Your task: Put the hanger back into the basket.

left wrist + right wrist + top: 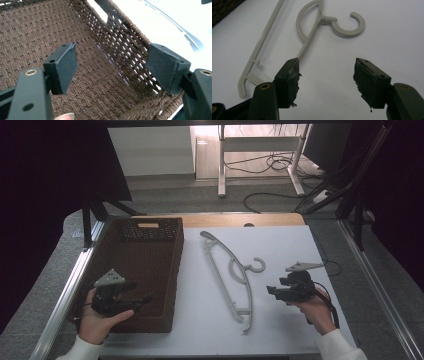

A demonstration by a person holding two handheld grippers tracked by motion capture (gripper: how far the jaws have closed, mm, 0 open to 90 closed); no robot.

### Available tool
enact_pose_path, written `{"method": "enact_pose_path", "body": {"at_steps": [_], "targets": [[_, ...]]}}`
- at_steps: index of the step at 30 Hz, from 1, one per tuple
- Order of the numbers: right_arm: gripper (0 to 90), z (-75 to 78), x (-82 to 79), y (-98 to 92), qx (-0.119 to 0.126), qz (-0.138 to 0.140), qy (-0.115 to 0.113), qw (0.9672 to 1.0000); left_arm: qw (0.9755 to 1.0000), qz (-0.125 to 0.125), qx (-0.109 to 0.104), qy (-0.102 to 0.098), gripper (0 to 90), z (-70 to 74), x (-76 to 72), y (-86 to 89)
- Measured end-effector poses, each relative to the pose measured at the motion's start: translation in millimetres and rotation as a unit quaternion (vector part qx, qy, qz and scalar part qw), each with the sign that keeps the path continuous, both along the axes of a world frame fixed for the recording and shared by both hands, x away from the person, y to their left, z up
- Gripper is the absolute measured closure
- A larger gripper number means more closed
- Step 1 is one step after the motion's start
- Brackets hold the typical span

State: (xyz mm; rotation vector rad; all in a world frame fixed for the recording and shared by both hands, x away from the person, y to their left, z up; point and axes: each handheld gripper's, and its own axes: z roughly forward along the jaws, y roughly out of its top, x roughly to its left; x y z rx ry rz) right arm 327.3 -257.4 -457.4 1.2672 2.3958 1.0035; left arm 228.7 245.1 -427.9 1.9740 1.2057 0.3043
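A grey plastic clothes hanger (pixel 248 297) lies flat on the white table (pixel 285 240), its hook (pixel 327 19) pointing right. A dark brown woven basket (pixel 178 270) stands on the left side of the table. My left gripper (pixel 142 299) hovers inside the basket's near end, open, with nothing between its pads (pixel 111 67); woven floor and side wall (pixel 125 42) lie beyond it. My right gripper (pixel 270 290) is low over the table just right of the hanger, open and empty (pixel 325 75). Its left pad (pixel 289 77) sits close to the hanger's thin arm, apart from it.
Metal rails (pixel 65 295) run along the table's left and right sides. Beyond the far edge are floor cables (pixel 272 165) and a white desk frame (pixel 221 165). Bare tabletop lies right of the hanger.
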Motion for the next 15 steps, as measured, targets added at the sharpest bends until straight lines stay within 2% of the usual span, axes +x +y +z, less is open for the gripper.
{"method": "enact_pose_path", "body": {"at_steps": [1, 6, 8, 15], "targets": [[37.5, 0.0, 0.0, 0.0, 0.0, 0.0, 0.0, 1.0, 1.0, 0.0, 0.001, -0.001, 24.8, 0.6, -0.4, -0.2], [38.5, 4.0, 20.0, 17.2, -0.011, 0.009, 0.009, 0.9999, 1.0, -0.003, 0.003, 0.0, 24.8, 0.9, -2.1, -2.9], [39.0, 3.9, 21.5, 19.2, -0.012, 0.009, 0.011, 0.9998, 1.0, -0.005, 0.003, -0.001, 24.8, 0.9, -2.7, -3.6], [39.0, -4.4, 35.7, 37.7, -0.033, 0.007, 0.02, 0.9992, 1.0, -0.009, 0.004, 0.001, 24.8, -0.9, -3.2, -4.8]]}}
